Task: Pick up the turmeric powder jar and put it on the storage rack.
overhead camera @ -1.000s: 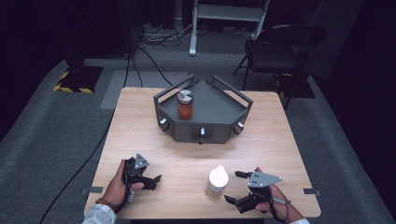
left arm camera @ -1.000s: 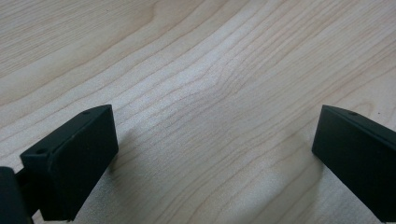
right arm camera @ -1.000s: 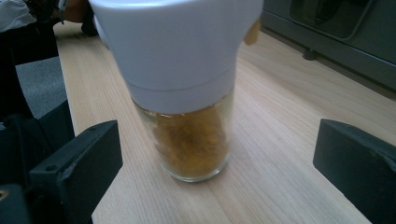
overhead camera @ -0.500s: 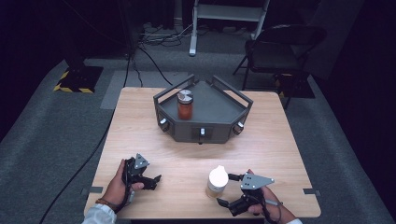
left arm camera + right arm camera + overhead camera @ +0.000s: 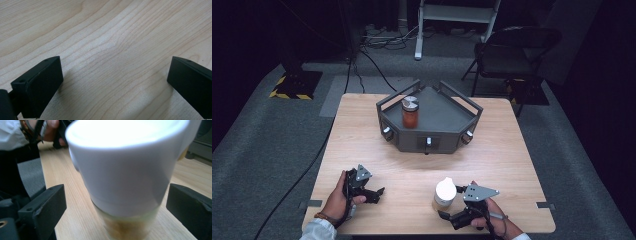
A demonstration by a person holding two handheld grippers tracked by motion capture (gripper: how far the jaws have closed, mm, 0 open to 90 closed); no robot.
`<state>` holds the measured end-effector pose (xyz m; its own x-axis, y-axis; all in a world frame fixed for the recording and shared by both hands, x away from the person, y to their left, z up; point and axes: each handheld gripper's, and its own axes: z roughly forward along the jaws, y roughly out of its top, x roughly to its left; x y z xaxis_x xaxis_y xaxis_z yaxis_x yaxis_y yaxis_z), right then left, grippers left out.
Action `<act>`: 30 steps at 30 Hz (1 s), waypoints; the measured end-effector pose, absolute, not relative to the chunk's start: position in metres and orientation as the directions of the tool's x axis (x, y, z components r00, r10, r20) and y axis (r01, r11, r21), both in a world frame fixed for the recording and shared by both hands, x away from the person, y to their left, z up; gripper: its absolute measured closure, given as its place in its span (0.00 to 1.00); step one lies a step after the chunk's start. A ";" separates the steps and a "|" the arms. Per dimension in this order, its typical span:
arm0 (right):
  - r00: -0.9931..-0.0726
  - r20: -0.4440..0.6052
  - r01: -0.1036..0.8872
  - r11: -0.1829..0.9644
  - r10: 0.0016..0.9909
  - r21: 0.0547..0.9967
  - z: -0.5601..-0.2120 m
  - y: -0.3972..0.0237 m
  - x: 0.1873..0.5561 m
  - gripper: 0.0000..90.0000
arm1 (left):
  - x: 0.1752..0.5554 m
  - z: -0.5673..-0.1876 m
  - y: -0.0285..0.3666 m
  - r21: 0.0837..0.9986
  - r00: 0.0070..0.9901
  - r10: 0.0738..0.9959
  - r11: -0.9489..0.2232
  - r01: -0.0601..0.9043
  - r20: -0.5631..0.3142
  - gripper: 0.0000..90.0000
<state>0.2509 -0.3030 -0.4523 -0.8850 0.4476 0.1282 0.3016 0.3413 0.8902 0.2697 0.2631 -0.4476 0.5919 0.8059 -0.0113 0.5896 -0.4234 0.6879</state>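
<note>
Right gripper (image 5: 447, 214) sat at the near right of the wooden table (image 5: 512, 150), its jaws spread wide on either side of a white-capped bottle (image 5: 445, 192) and just then closing a little; in the right gripper view a gap showed between each black jaw and the bottle (image 5: 125, 177), so neither pad pressed on it. That bottle stood upright on the table, near its front edge, its lower part clear with a brownish content. Left gripper (image 5: 374, 194) rested at the near left, well apart from the bottle, its jaws wide open over bare wood with nothing between them. Farther back, a dark grey tray (image 5: 447, 117) held an orange jar (image 5: 410, 112) with a metal lid, standing upright at its left side.
</note>
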 end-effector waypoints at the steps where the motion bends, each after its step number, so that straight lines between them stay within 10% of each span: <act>1: -0.885 0.141 0.308 0.331 0.445 0.892 -0.452 -0.303 0.251 0.03 | 0.270 -0.448 0.263 0.688 0.592 0.806 -0.424 0.589 -0.011 0.00; 30: -0.844 0.060 0.257 0.303 0.533 0.918 -0.456 -0.288 0.236 0.33 | 0.270 -0.447 0.263 0.687 0.593 0.805 -0.425 0.589 -0.011 0.00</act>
